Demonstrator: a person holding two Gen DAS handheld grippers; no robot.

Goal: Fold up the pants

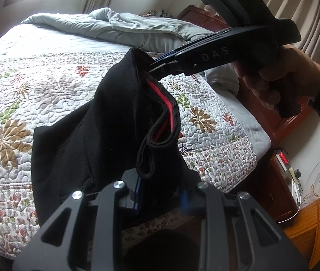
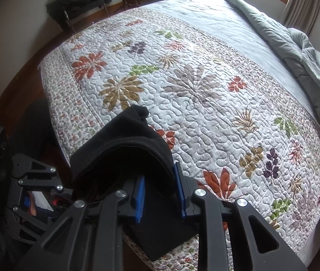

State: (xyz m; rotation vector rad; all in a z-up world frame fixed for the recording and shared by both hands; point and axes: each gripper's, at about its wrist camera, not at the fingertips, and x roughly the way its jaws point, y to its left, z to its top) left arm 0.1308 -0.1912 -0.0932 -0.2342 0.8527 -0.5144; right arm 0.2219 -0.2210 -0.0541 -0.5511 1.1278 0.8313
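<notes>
Bed [image 2: 205,90] fills both views. Both grippers, left [image 1: 160,194] and right [image 2: 160,194], pinch the black pants [image 1: 105,122], hanging between them at frame center.

Black pants [image 1: 105,122] with a red inner stripe, bunched and lifted above the bed, apparently hanging toward six o'clock.

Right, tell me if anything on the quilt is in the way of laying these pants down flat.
Nothing visible is. Both the left gripper and the right gripper already hold the black pants above the floral quilt, whose surface ahead looks bare. The rumpled grey comforter lies at the far end, well clear.
</notes>
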